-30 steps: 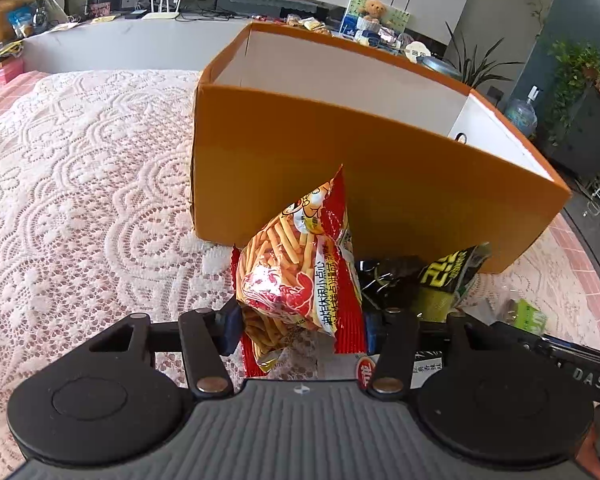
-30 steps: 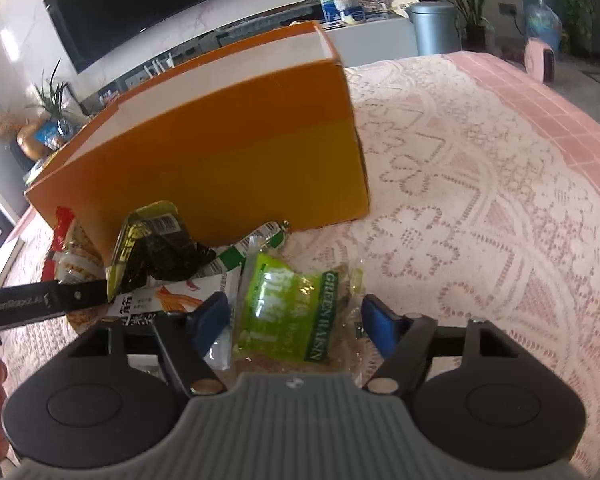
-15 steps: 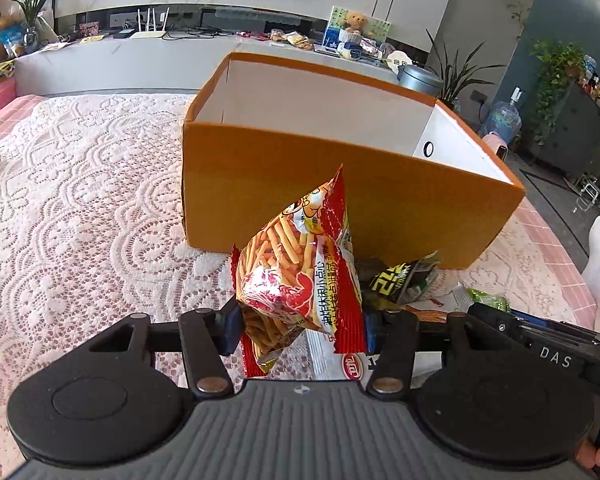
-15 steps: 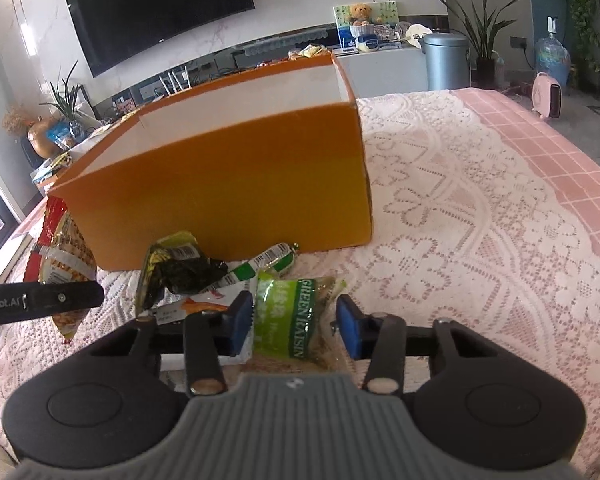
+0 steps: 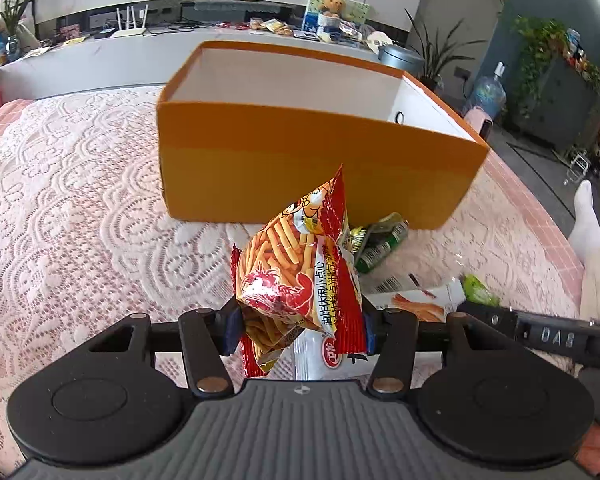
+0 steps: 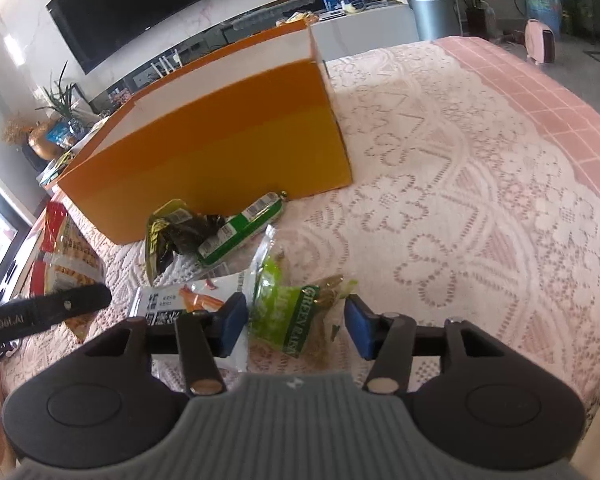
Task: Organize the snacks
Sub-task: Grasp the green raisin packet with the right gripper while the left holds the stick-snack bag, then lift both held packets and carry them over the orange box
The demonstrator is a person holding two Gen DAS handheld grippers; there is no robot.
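The red bag of snack sticks (image 5: 300, 276) is hanging pinched between the pads of the left gripper (image 5: 298, 330), lifted clear of the lace cloth (image 5: 80, 208) and sitting just in front of the orange box (image 5: 300, 168), below its rim. The grip is taking the bag low down, so its top corner is standing up and leaning toward the box wall. To do this well, I'd say the hand needs to be raising the bag above the near edge before carrying it forward, then letting go over the open white inside rather than clipping the rim.

The right gripper (image 6: 296, 326) is hovering over the green raisin packet (image 6: 288, 312); its jaws have just been opening again, and the blue pads are standing either side of the packet without pressing it. It wants squaring over the packet's middle before closing.

Between the two, a dark green pouch (image 6: 172, 236), a green-and-white tube (image 6: 240, 228) and a flat white packet (image 6: 180, 304) are lying on the cloth beside the box, waiting.
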